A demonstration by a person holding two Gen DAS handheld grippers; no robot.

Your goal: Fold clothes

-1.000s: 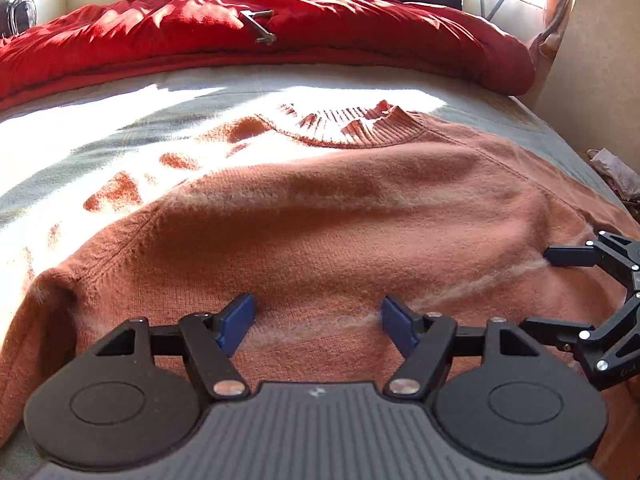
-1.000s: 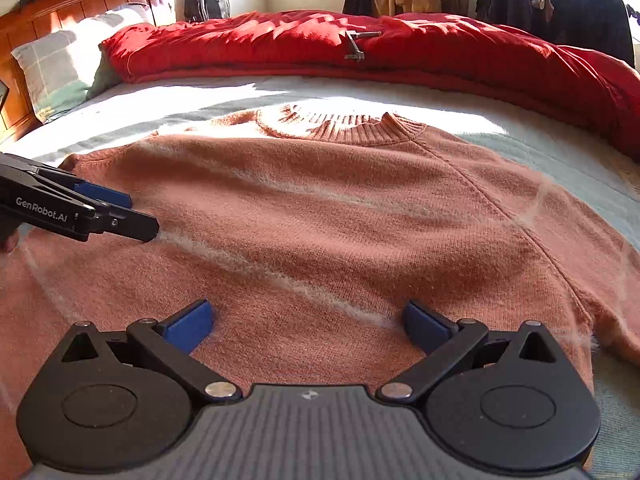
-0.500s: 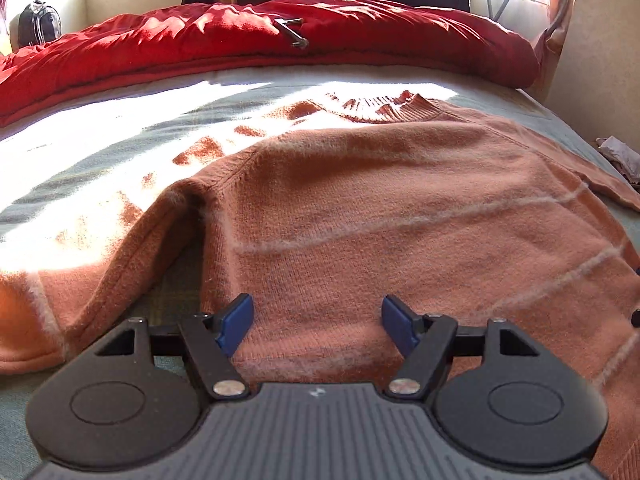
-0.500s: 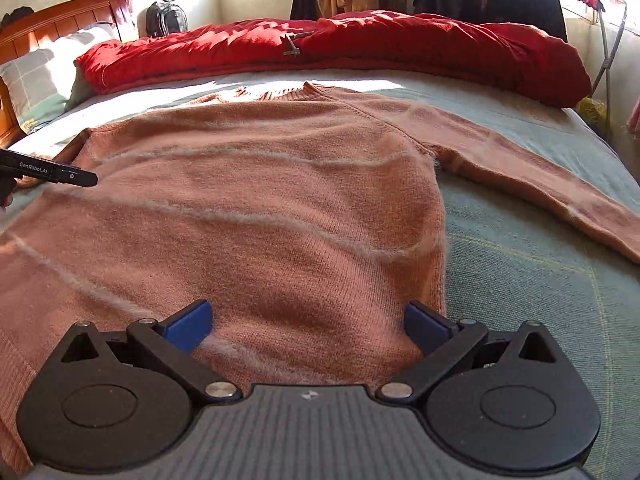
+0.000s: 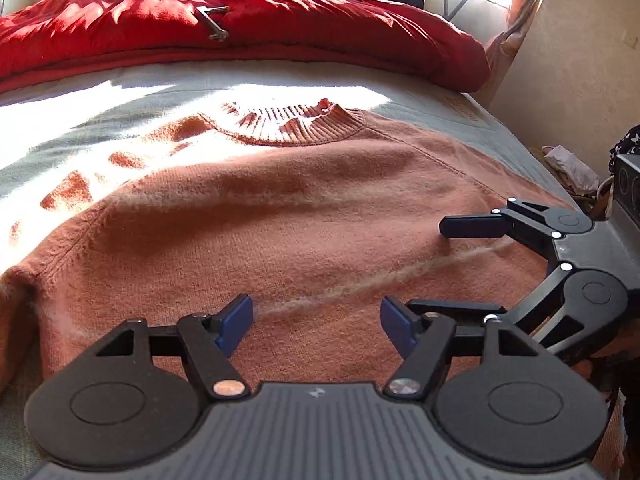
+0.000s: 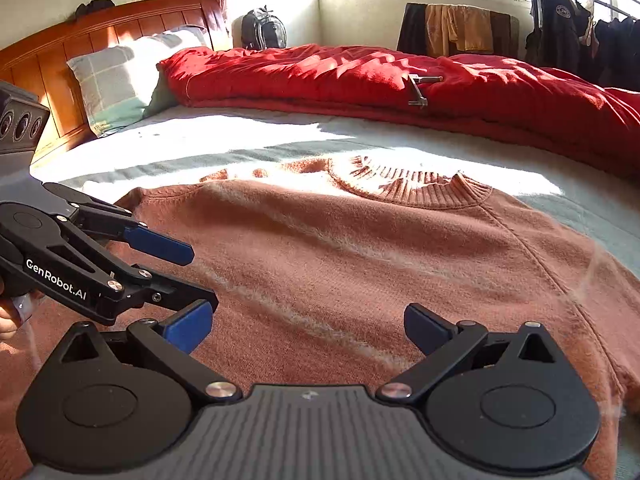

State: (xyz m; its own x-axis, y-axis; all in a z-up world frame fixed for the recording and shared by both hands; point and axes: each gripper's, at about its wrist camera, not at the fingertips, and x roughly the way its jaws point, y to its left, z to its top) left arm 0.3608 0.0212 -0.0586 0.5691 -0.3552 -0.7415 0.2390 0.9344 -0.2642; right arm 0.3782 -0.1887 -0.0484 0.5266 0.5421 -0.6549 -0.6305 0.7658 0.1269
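A rust-orange knitted sweater [image 5: 280, 216] [image 6: 380, 248] lies flat, front up, on the grey-green bedsheet [image 5: 460, 120], its ribbed collar [image 5: 304, 124] at the far end in sunlight. My left gripper [image 5: 316, 316] hovers open over the sweater's lower body, nothing between its blue pads. My right gripper [image 6: 308, 324] is open too, just above the same area. The two are close side by side: the right gripper [image 5: 432, 266] shows at the right edge of the left wrist view, and the left gripper [image 6: 196, 280] at the left of the right wrist view. Sleeves run off the frame edges.
A red duvet [image 5: 240, 28] [image 6: 360, 76] is bunched along the far side of the bed, a small metal tool [image 6: 420, 90] on it. A pillow [image 6: 116, 80], wooden headboard [image 6: 80, 44], backpack [image 6: 264, 30] and hanging clothes [image 6: 464, 34] lie beyond. A wall [image 5: 580, 80] borders the bed's right side.
Half a second ago both views had swung out towards the sweater's sides and sleeves; now both grippers are back over the middle, closer together than a second ago. Both stay open.
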